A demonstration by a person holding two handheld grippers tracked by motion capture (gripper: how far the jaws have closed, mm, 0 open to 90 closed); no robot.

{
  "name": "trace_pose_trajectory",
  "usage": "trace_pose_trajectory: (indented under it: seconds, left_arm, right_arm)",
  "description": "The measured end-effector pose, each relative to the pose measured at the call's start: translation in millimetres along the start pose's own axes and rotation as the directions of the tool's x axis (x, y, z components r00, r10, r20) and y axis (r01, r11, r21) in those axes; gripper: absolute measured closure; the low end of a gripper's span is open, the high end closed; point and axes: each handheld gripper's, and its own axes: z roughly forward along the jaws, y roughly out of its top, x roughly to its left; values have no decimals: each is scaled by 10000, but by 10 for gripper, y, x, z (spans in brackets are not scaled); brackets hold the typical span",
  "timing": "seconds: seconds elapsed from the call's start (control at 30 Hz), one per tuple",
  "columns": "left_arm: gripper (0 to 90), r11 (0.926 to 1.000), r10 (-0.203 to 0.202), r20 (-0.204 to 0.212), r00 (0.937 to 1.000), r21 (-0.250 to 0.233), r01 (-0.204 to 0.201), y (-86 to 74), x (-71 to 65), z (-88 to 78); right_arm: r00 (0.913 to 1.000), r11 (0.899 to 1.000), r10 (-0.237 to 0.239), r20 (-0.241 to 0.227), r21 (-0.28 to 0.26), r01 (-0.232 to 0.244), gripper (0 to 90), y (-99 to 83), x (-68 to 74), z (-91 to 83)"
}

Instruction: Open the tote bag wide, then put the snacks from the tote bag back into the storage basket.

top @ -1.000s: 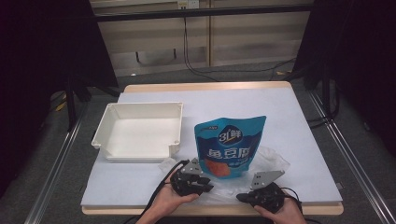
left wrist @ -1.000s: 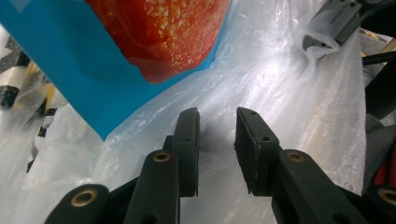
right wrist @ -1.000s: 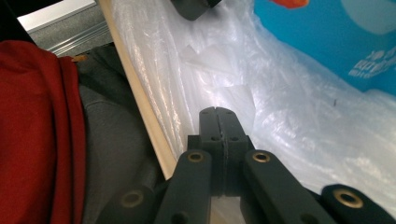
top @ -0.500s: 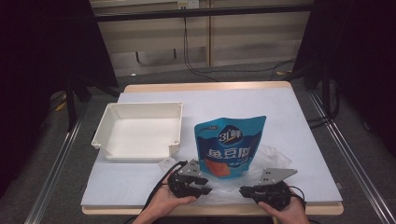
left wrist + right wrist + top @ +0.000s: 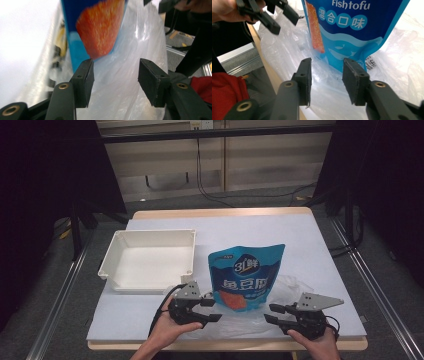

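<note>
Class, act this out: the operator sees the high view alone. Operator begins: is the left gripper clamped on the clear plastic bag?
Observer: No. The left gripper has just been opening; its pads stand apart, the plastic bag beyond the gap, unpinched.
Operator: And the right gripper?
Observer: The right gripper has just been opening too; nothing is pinched between its pads.
Operator: Any English on the blue pouch?
Observer: Yes, the blue pouch reads "Fish tofu".

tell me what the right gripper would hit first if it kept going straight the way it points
Most likely the clear plastic bag, which lies spread just ahead of the right gripper and under its open fingers. Just beyond stands the blue fish tofu pouch, at its lower corner. Depth is hard to judge, so the film comes first only probably.
</note>
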Motion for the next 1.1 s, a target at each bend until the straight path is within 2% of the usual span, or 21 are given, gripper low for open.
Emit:
trace_pose_trajectory:
  seconds: [0.1, 0.17, 0.33, 0.4, 0.43, 0.53, 0.6, 0.7, 0.77, 0.87, 0.9, 0.97, 1.1]
  left_arm:
    - [452, 9993, -209, -99, 9997, -325, 206, 38, 24, -104]
    - [449, 9989, -99, -155, 9998, -462, 92, 64, 46, -202]
    - [439, 9972, -180, -189, 9997, -724, 166, 101, 94, -362]
    - [428, 9977, -106, -339, 9994, -675, 83, 115, 108, -424]
    - [426, 9971, 67, -531, 9986, -756, -108, 118, 111, -466]
    - [405, 9945, -85, -622, 9980, -1043, 20, 114, 166, -587]
    - [403, 9946, -117, -763, 9970, -1039, 37, 117, 185, -657]
    - [418, 9961, -275, -666, 9974, -855, 217, 145, 189, -750]
    - [427, 9967, -154, -754, 9970, -801, 94, 170, 176, -809]
    - [395, 9965, -229, -916, 9955, -819, 154, 221, 187, -856]
    - [367, 9968, -291, -918, 9953, -774, 220, 245, 192, -874]
    - [387, 9974, -310, -797, 9963, -680, 256, 305, 185, -914]
    - [390, 9939, -249, -751, 9969, -1091, 166, 412, 195, -1000]
  right_arm:
    - [10000, 9999, -70, 37, -139, 71, 562, -6, 18, -32]
    - [9999, 9996, -52, 135, -263, 56, 546, -13, 36, -70]
    - [9994, 9991, -2, 347, -433, 17, 505, -32, 22, -156]
    - [9992, 9986, 39, 404, -520, -18, 498, -38, 6, -177]
    - [9990, 9984, 24, 447, -569, 1, 492, -40, 7, -186]
    - [9985, 9983, 52, 549, -584, -20, 465, -50, 21, -215]
    - [9983, 9985, 30, 587, -540, 1, 451, -65, 24, -228]
    - [9983, 9984, 148, 568, -547, -116, 436, -79, 1, -236]
    - [9981, 9978, 183, 596, -653, -144, 423, -83, 0, -237]
    - [9976, 9977, 145, 675, -672, -99, 418, -94, 24, -247]
    - [9979, 9976, 165, 619, -686, -122, 418, -102, 30, -251]
    - [9975, 9968, 165, 691, -789, -110, 398, -113, 31, -265]
    - [9972, 9910, 245, 713, -1333, -148, 354, -109, 19, -310]
